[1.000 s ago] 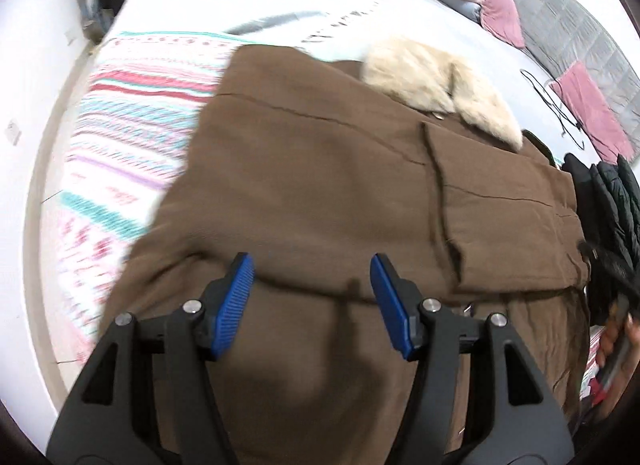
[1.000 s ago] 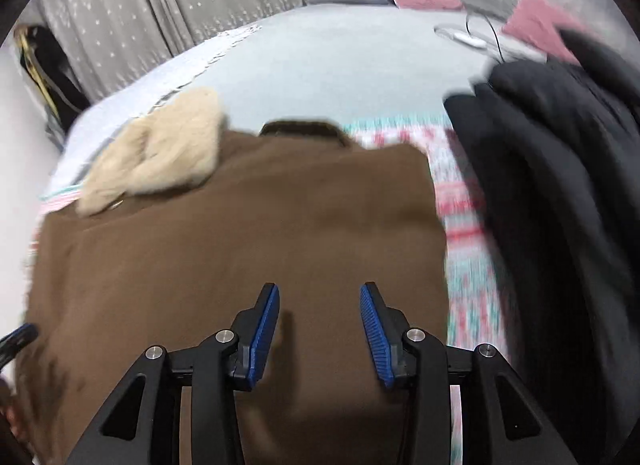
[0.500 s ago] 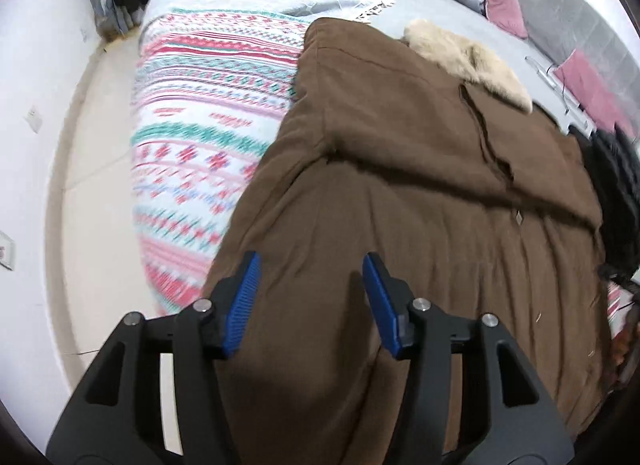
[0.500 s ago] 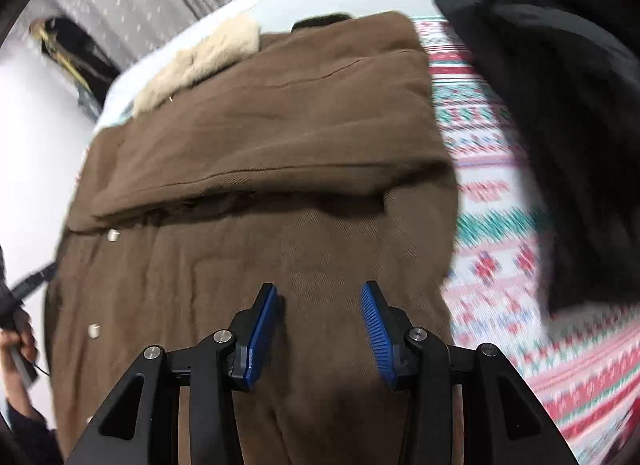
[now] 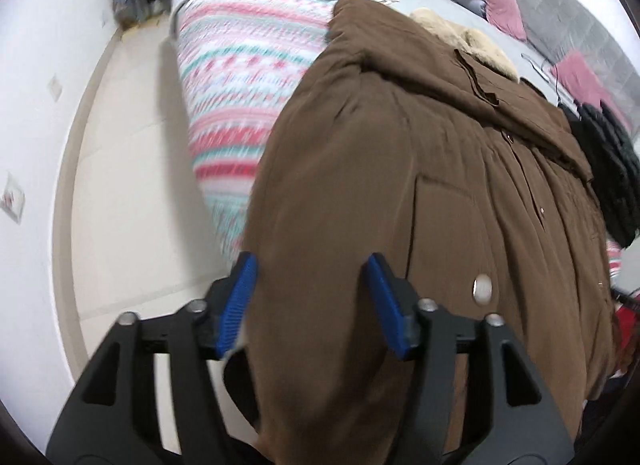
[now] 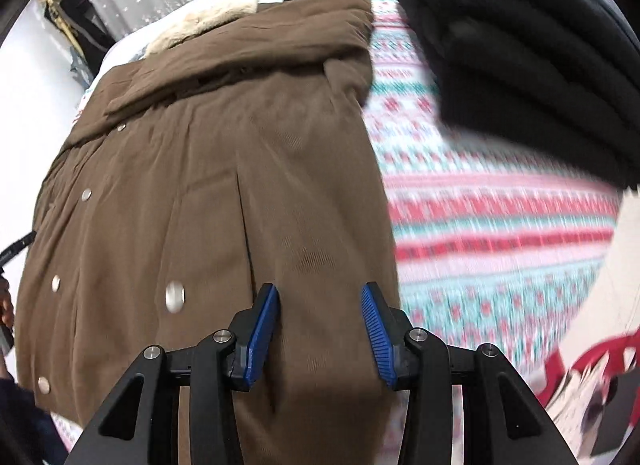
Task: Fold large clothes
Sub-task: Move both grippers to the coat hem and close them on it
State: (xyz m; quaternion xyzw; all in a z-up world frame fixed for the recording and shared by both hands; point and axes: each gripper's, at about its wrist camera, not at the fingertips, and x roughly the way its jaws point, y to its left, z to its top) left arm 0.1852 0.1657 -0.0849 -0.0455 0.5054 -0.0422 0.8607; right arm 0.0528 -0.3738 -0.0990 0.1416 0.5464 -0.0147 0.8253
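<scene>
A large brown coat [image 5: 420, 169] with a beige fur collar [image 5: 468, 41] and silver snaps lies on the bed, its sleeves folded across the chest and its hem hanging over the near edge. It also shows in the right wrist view [image 6: 224, 169]. My left gripper [image 5: 312, 301] is open, its jaws on either side of the coat's lower left edge. My right gripper [image 6: 320, 329] is open over the coat's lower right edge. Neither holds anything.
A striped patterned blanket [image 5: 248, 77] covers the bed under the coat, also seen in the right wrist view [image 6: 492, 201]. A black padded jacket [image 6: 516, 49] lies right of the coat. Pink pillows [image 5: 492, 9] sit at the headboard. Pale floor [image 5: 132, 193] lies left; a red object [image 6: 576, 361] lower right.
Both grippers have drawn back from the coat's chest down to its hem at the bed's near edge. Both stayed open. The coat has not visibly moved.
</scene>
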